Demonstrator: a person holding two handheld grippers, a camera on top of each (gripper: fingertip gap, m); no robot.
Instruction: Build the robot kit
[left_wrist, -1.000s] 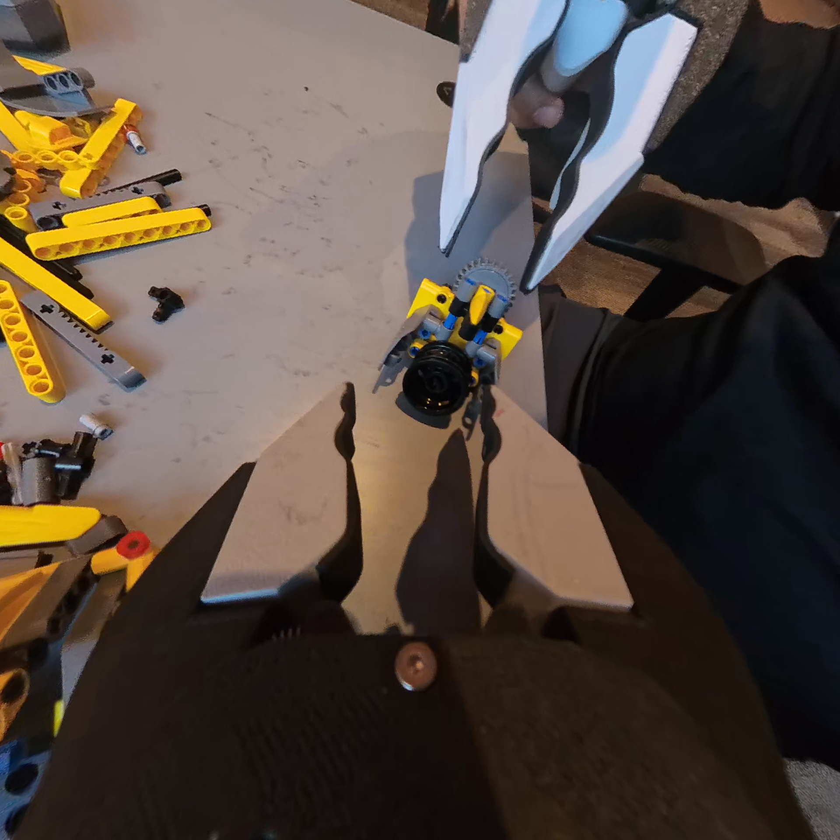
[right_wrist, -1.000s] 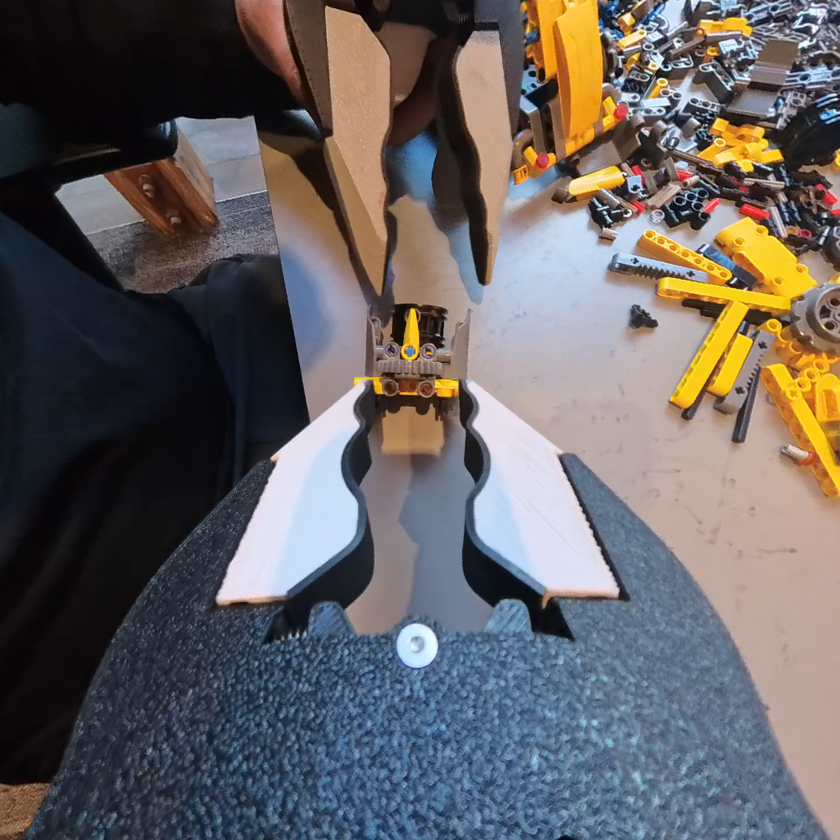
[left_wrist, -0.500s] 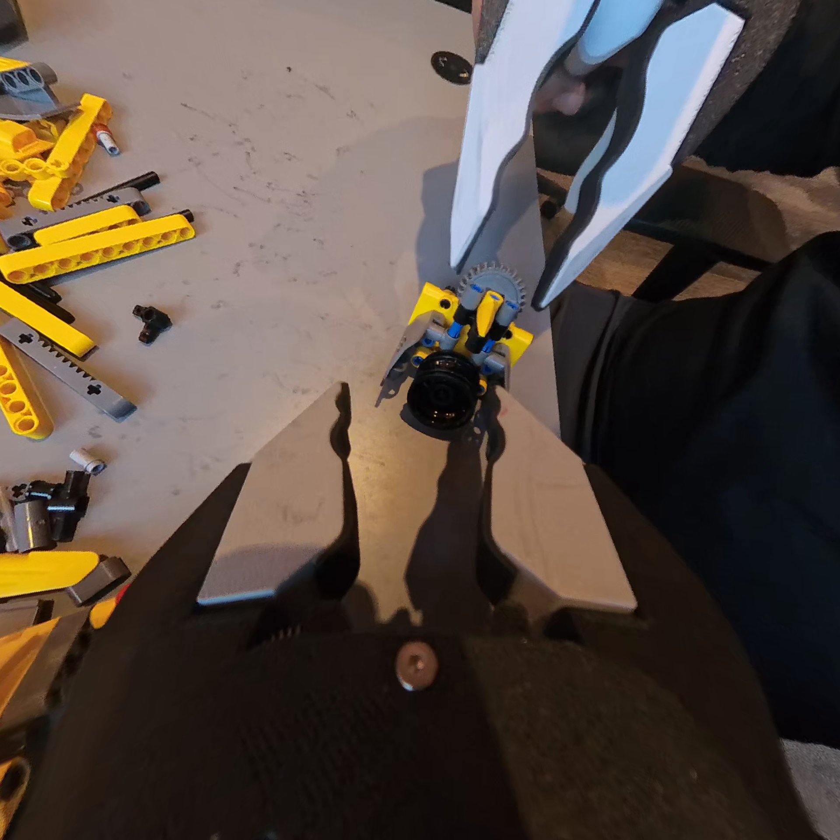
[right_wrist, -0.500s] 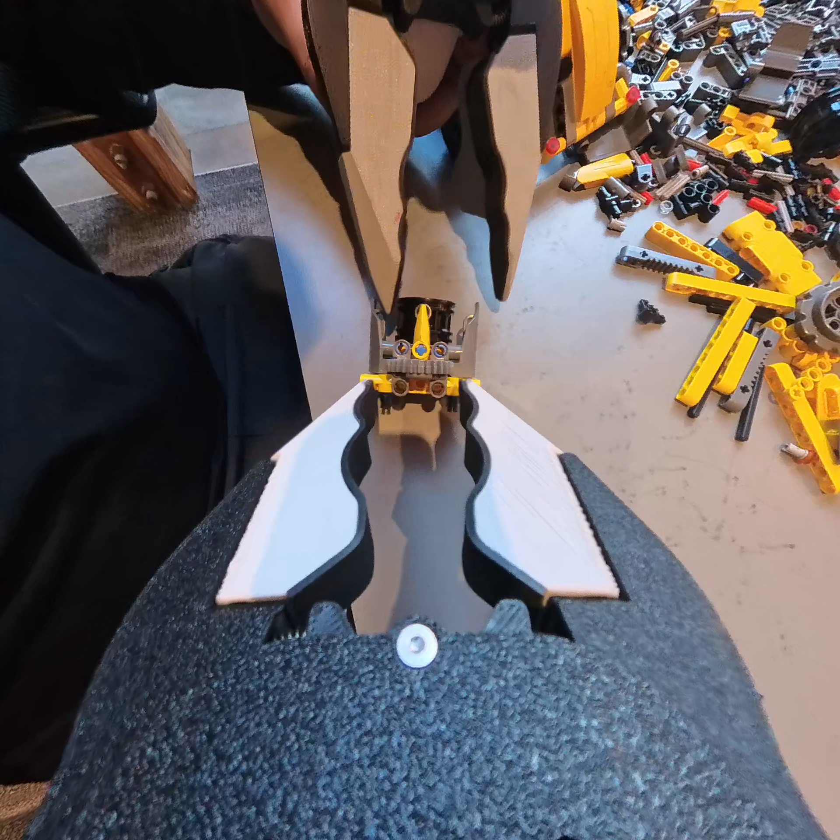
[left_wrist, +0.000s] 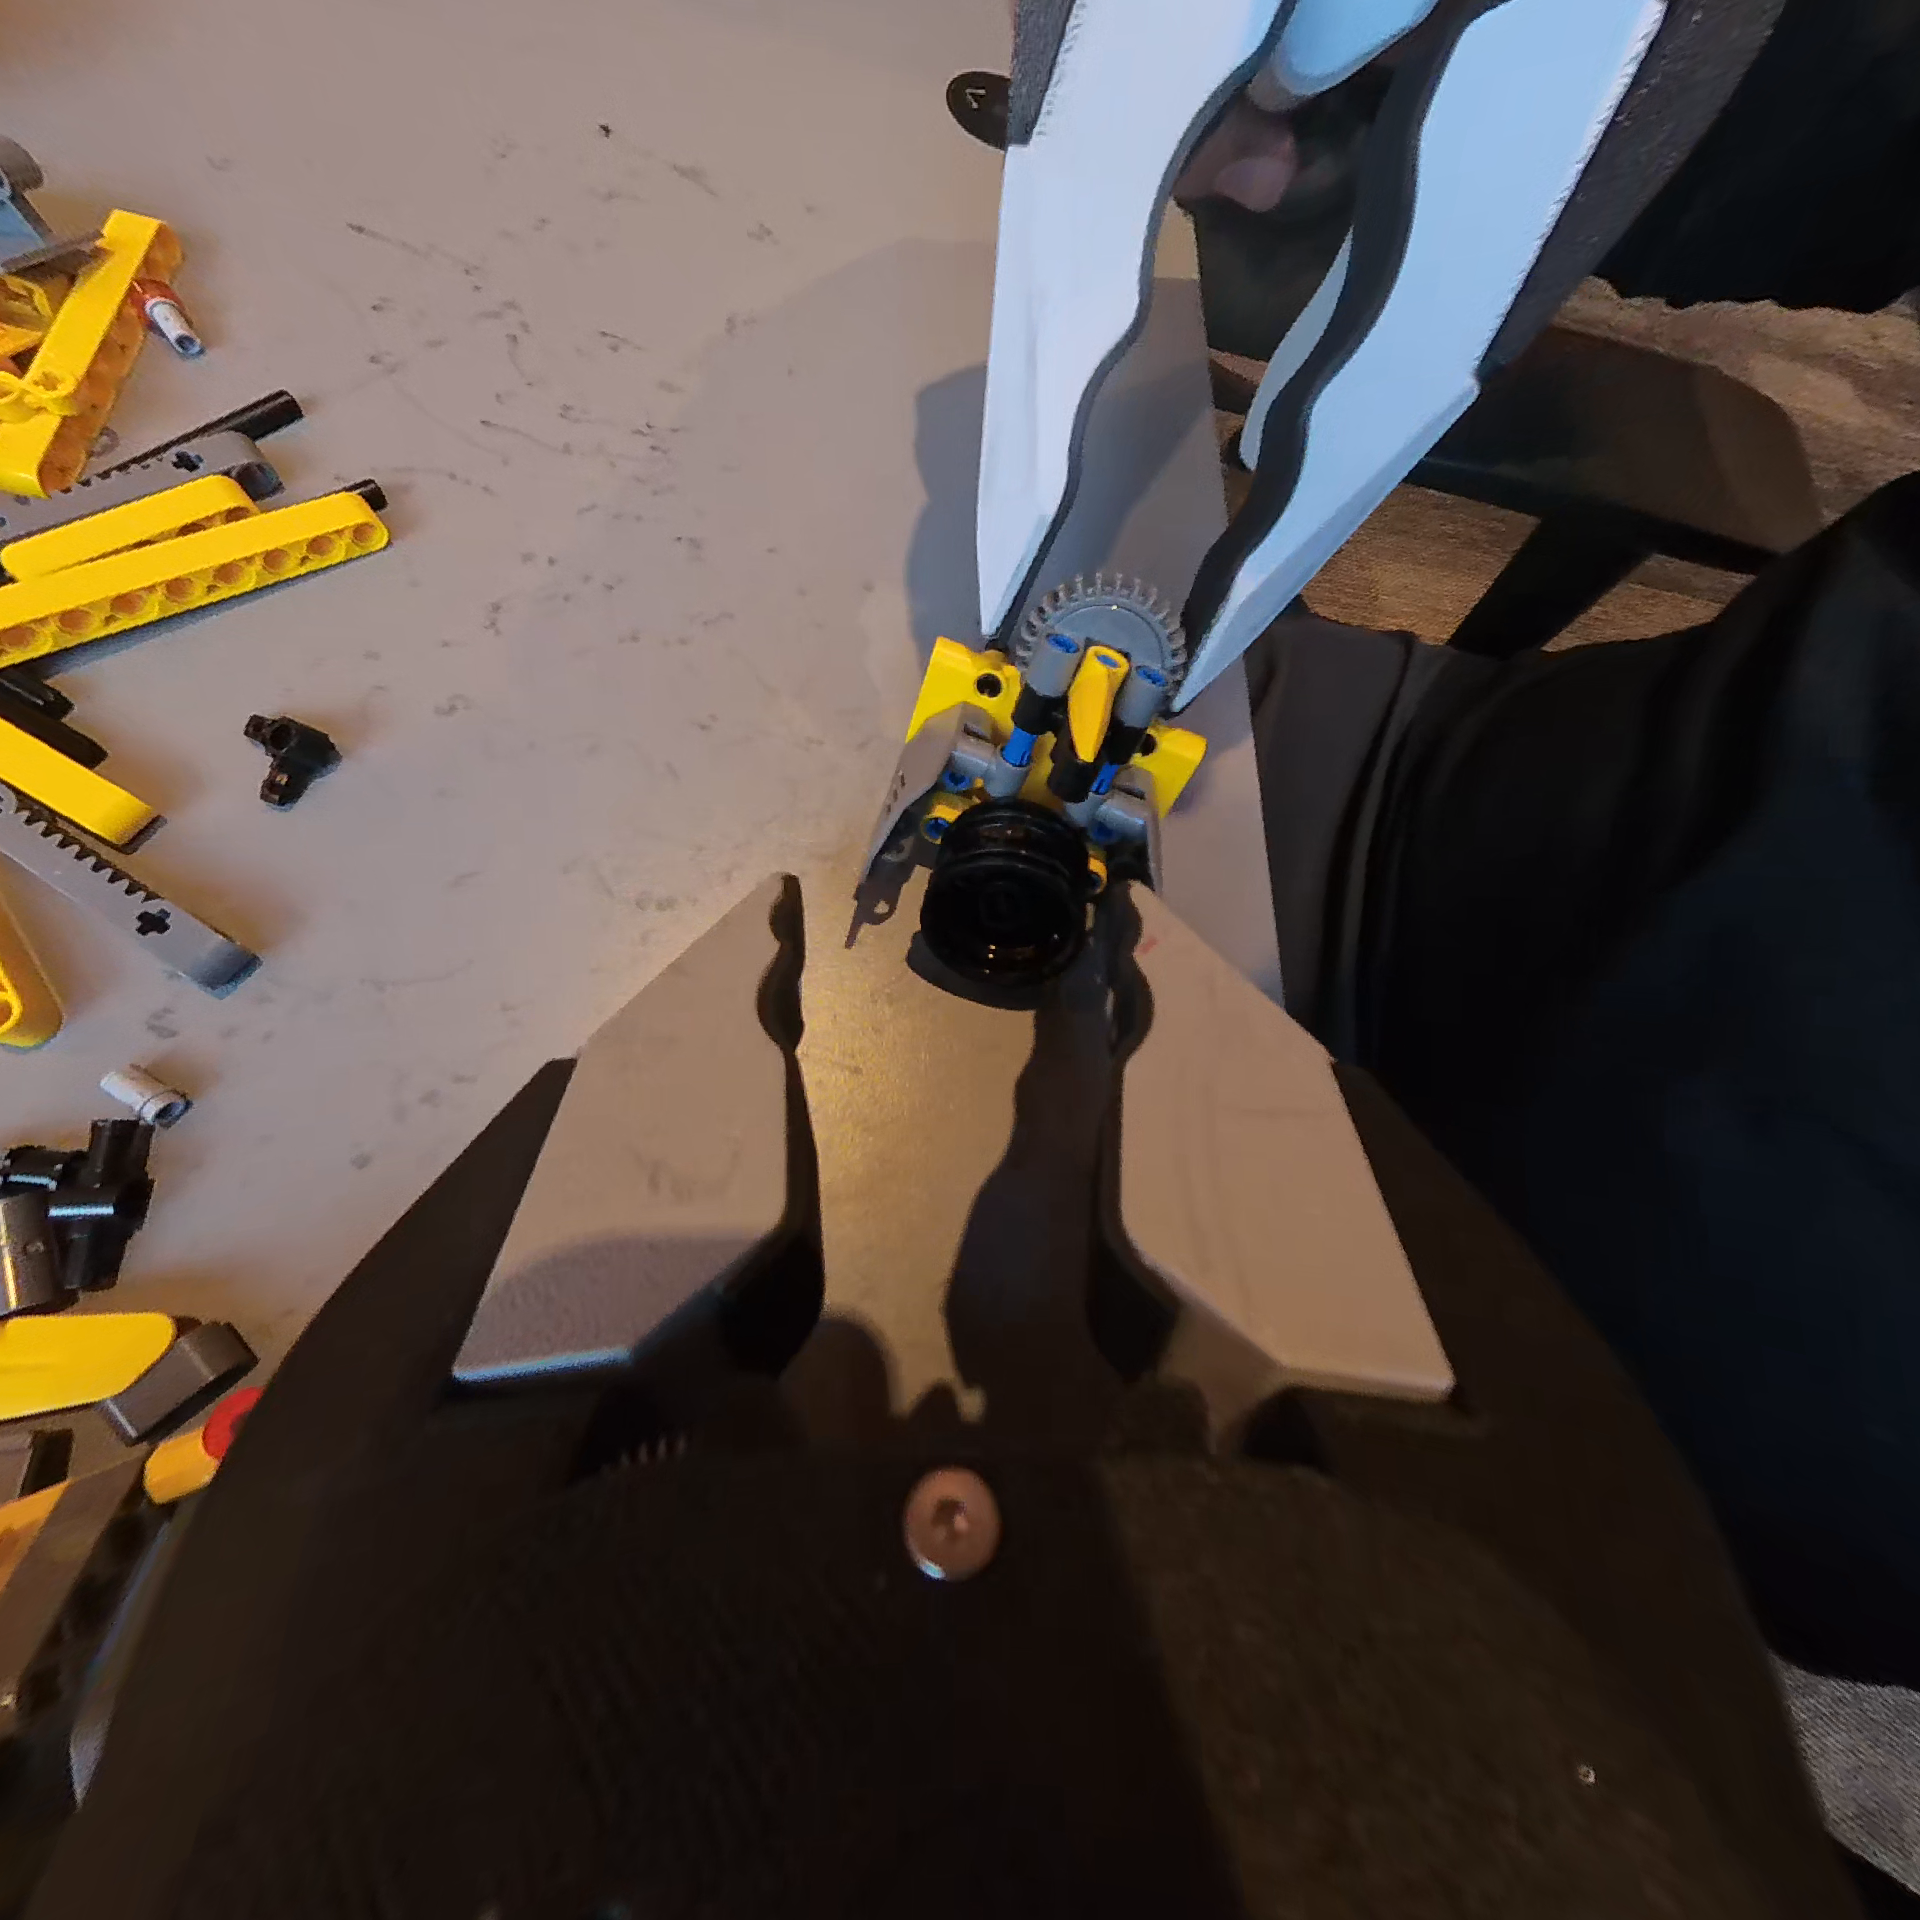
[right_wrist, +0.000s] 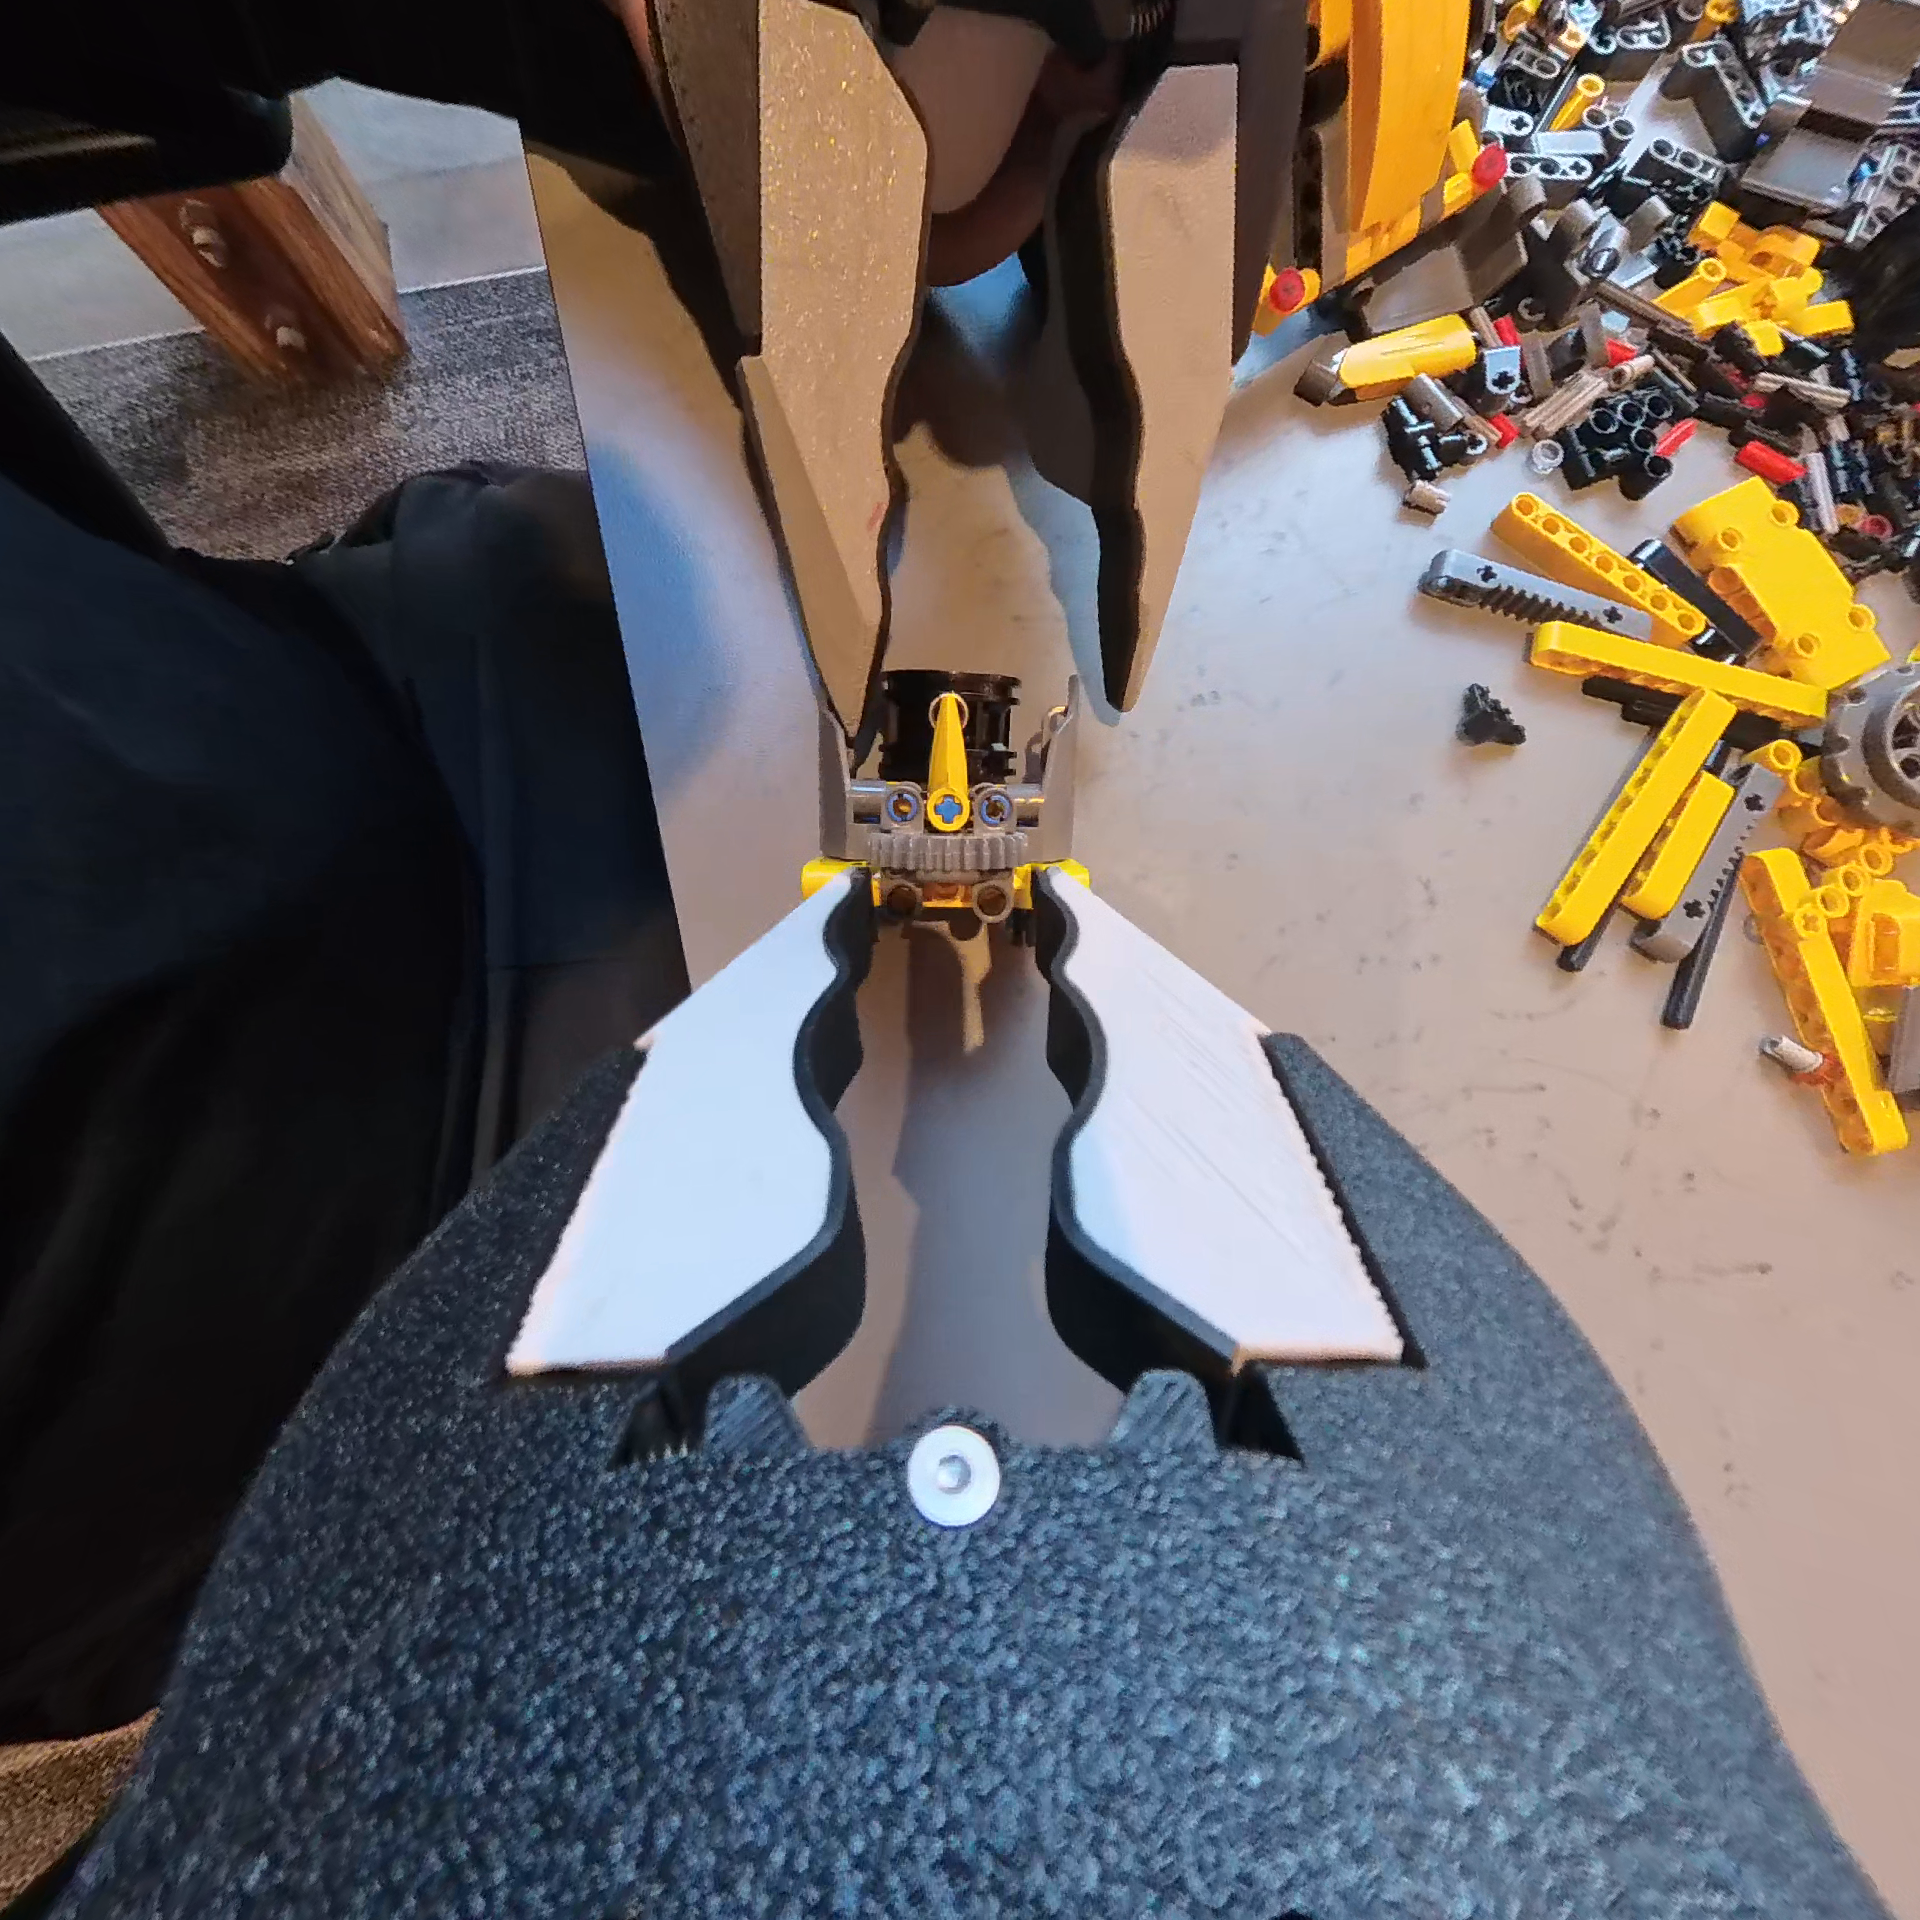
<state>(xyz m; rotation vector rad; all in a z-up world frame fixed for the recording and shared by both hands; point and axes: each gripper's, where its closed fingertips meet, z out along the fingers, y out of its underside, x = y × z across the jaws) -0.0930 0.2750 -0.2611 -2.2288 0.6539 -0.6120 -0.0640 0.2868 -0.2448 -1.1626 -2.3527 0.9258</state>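
Brick assembly (right_wrist: 940, 821), small and made of yellow, grey and black parts with a grey gear and a black wheel, sits on the surface (right_wrist: 1299, 1143) between both grippers. Right gripper (right_wrist: 943, 894) clamps its yellow base at the fingertips. Left gripper (left_wrist: 961, 904) stands wide at the wheel side, one fingertip just beside the wheel.

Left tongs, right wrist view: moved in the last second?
Yes. The left tongs came down toward the yellow-grey assembly, which stayed put on the table edge.
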